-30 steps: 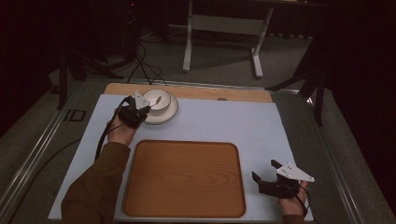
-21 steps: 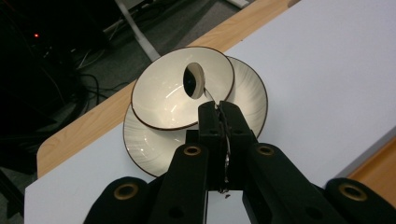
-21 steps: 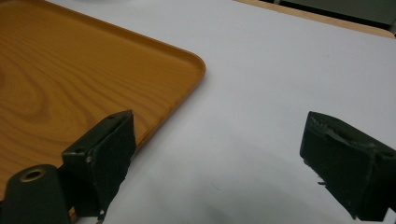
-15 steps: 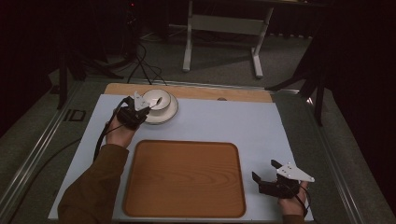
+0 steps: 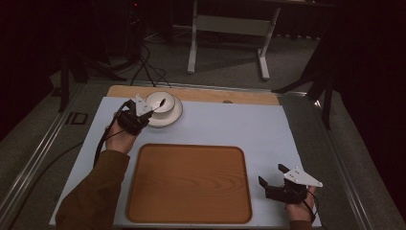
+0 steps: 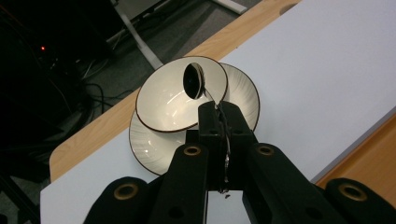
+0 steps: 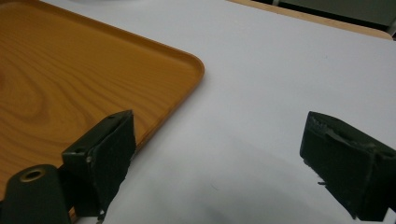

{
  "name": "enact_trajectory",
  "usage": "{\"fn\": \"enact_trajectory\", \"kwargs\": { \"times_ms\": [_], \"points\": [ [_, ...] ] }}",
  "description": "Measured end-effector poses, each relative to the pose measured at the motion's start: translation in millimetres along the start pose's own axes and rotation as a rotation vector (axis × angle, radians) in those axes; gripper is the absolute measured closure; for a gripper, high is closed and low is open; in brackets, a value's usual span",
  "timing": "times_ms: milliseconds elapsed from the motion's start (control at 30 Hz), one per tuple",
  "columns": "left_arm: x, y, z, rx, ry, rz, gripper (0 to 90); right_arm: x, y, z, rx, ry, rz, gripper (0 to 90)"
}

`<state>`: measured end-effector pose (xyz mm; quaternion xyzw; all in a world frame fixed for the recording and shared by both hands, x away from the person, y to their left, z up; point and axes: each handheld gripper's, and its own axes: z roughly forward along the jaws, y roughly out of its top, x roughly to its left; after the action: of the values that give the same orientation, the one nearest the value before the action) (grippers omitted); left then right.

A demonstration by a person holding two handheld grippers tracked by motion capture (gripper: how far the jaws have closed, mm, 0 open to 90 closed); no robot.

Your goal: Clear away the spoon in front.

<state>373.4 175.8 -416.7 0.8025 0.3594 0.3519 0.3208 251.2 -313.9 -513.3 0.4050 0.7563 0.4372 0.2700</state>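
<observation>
The spoon (image 6: 196, 81) is clamped by its handle in the left gripper (image 6: 219, 109), its dark head over the white bowl (image 6: 163, 100), apparently just clear of it. The bowl sits on a white plate (image 6: 243, 100) at the table's (image 5: 239, 124) far left. The wooden tray (image 5: 189, 184) is bare. The right gripper (image 5: 270, 179) rests beside it, jaws apart

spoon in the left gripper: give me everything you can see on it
The spoon looks like thin polished metal: a small oval head, dark with reflection, on a slim curved handle. The left gripper is shut on the handle, edge-on between its jaws. The head is held over the bowl, which sits on a plate at the table's far left. Whether the head touches the bowl can't be told.
</observation>
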Motion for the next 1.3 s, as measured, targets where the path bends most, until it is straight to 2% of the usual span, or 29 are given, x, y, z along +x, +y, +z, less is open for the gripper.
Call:
{"fn": "enact_trajectory", "kwargs": {
  "times_ms": [500,1300],
  "points": [
    [-0.9,-0.1,-17.8,-0.028,0.013,0.010,88.8,0.3,0.0,-0.1,-0.001,0.000,-0.001,10.5],
    [-11.5,-14.9,-42.7,-0.035,-0.014,0.036,88.8,0.6,0.2,-0.5,-0.004,-0.001,-0.002,10.5]
  ]
}}
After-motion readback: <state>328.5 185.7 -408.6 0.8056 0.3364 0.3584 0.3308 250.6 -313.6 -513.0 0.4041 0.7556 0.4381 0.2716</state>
